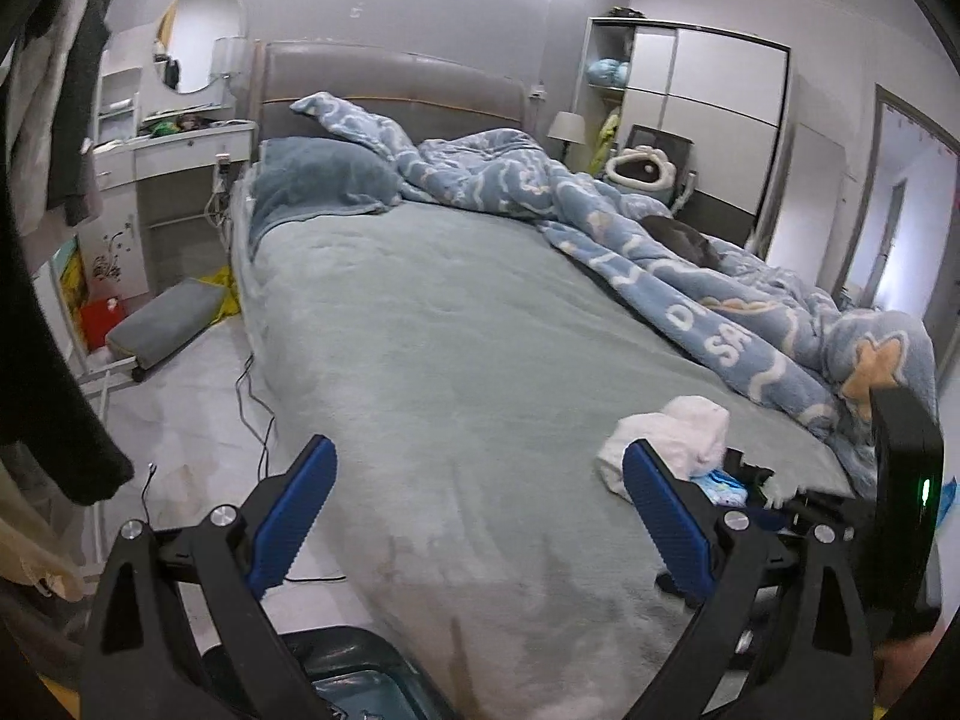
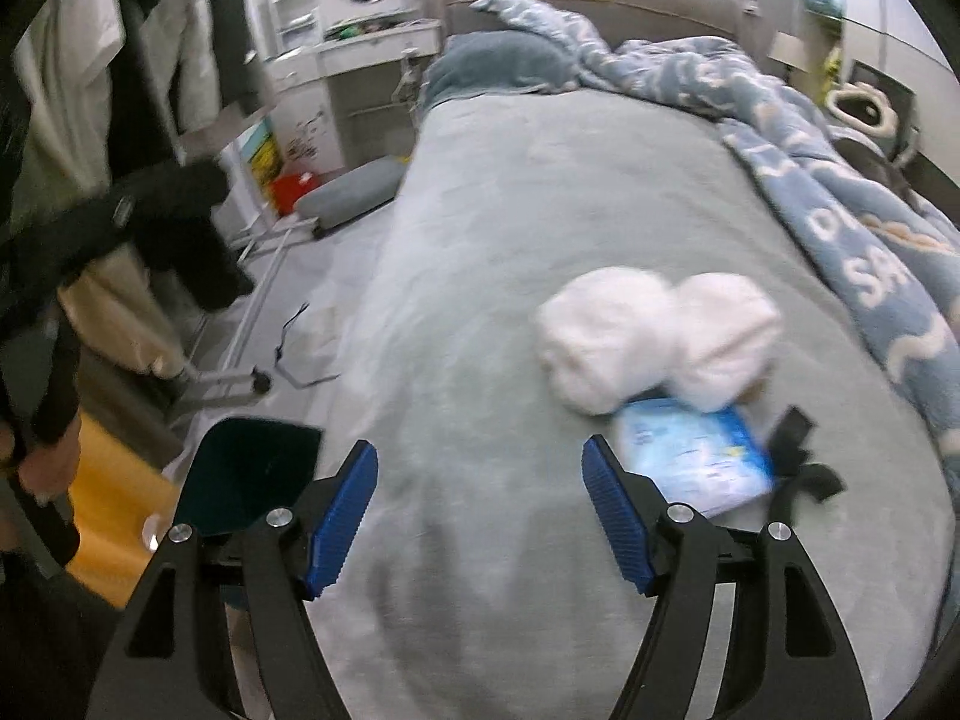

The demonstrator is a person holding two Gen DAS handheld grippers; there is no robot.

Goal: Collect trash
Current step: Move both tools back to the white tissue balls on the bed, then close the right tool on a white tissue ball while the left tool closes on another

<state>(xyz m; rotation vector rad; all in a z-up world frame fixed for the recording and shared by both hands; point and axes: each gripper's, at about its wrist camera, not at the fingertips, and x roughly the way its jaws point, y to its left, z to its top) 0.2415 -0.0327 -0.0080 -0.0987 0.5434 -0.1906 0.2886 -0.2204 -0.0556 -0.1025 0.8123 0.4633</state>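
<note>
Hovering over the bed (image 2: 480, 240), the right gripper (image 2: 480, 510) and left gripper (image 1: 474, 516) gape wide, holding nothing, near white tissue wads (image 2: 648, 342) touching a blue packet (image 2: 696, 456).

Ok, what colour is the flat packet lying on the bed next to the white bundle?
Light blue with white patches: the packet shows best in the right wrist view.

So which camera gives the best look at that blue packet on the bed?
The right wrist view: the blue packet lies almost fully exposed beside the white tissue wads. In the left wrist view only a sliver peeks out behind that gripper's right finger.
</note>
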